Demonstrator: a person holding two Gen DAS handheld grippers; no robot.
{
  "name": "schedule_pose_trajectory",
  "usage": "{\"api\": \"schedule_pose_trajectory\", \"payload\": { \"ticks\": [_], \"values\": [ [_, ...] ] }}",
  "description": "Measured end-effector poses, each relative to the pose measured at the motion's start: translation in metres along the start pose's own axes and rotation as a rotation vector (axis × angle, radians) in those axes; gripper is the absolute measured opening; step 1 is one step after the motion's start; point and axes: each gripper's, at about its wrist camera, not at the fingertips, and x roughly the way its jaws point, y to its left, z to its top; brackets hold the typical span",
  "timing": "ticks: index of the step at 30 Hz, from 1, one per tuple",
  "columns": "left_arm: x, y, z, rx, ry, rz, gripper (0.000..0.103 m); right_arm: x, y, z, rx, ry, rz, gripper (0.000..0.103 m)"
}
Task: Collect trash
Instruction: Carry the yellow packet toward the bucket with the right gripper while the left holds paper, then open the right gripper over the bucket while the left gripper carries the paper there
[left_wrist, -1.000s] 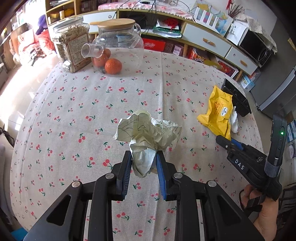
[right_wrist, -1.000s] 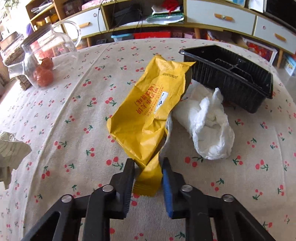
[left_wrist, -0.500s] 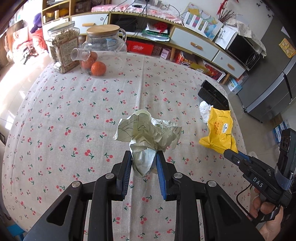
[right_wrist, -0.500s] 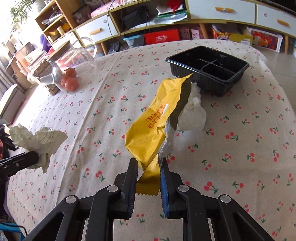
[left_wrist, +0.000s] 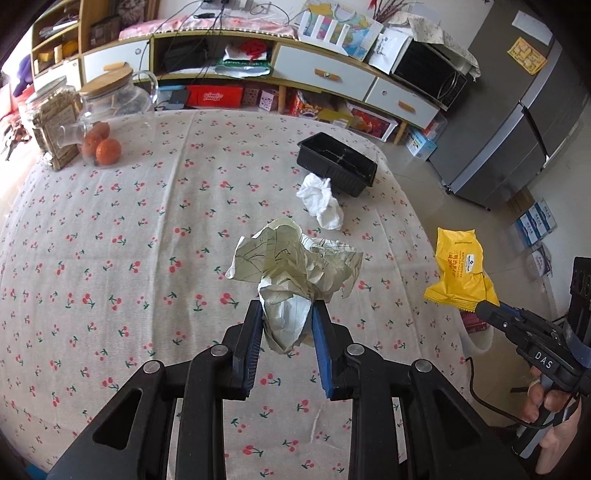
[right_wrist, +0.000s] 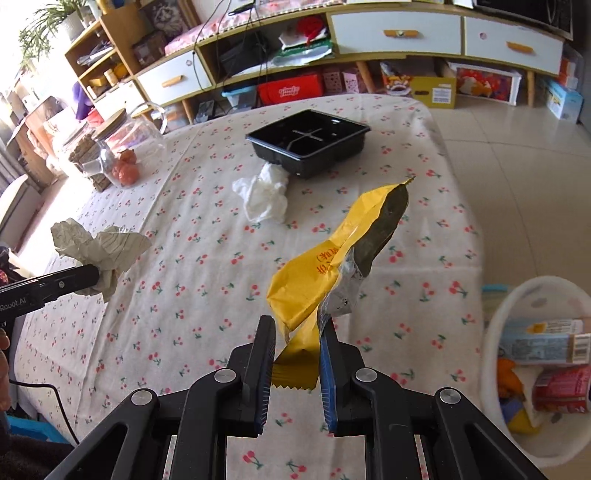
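— Left gripper (left_wrist: 287, 328)?
— Clamped on the crumpled paper (left_wrist: 295, 266), held clear above the cherry-print tablecloth (left_wrist: 129, 229).
— Right gripper (right_wrist: 297, 354)?
— Pinching the yellow wrapper (right_wrist: 314, 280) near the table's edge, the white bin (right_wrist: 495, 325) just beside. White tissue (right_wrist: 266, 195) lies touching the black tray (right_wrist: 306, 144).

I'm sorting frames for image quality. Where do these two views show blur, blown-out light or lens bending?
Left wrist view: crumpled paper and black tray look sharp; straight shelving bows strongly; corners go black. Right wrist view: window light washes out the glass jars at upper left; the white bin at right is smeared; the yellow wrapper stays fairly crisp.
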Motion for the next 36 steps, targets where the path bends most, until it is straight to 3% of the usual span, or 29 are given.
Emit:
{"api": "schedule_pose_trajectory", "payload": {
  "ticks": [12, 20, 23, 25, 27, 36],
  "values": [
    [0.035, -0.101, -0.008, 0.147, 0.035, -0.067, 0.028, -0.053, -0.089, -0.023, 0.109, -0.024, -0.102, 0.019],
    [0.058, -0.147, -0.015, 0.208, 0.065, -0.099, 0.028, -0.040, -0.134, -0.041, 0.143, 0.097, -0.173, 0.020],
    [0.065, -0.160, -0.018, 0.225, 0.076, -0.107, 0.028, -0.028, -0.150, -0.050, 0.172, 0.155, -0.189, 0.023],
    [0.069, -0.168, -0.019, 0.236, 0.083, -0.113, 0.028, -0.025, -0.160, -0.056, 0.204, 0.182, -0.207, 0.045],
    [0.074, -0.175, -0.019, 0.250, 0.087, -0.121, 0.028, -0.030, -0.167, -0.058, 0.218, 0.176, -0.210, 0.053],
    [0.092, -0.219, -0.026, 0.319, 0.094, -0.183, 0.028, -0.067, -0.186, -0.072, 0.266, 0.114, -0.195, 0.061]
  ]
}}
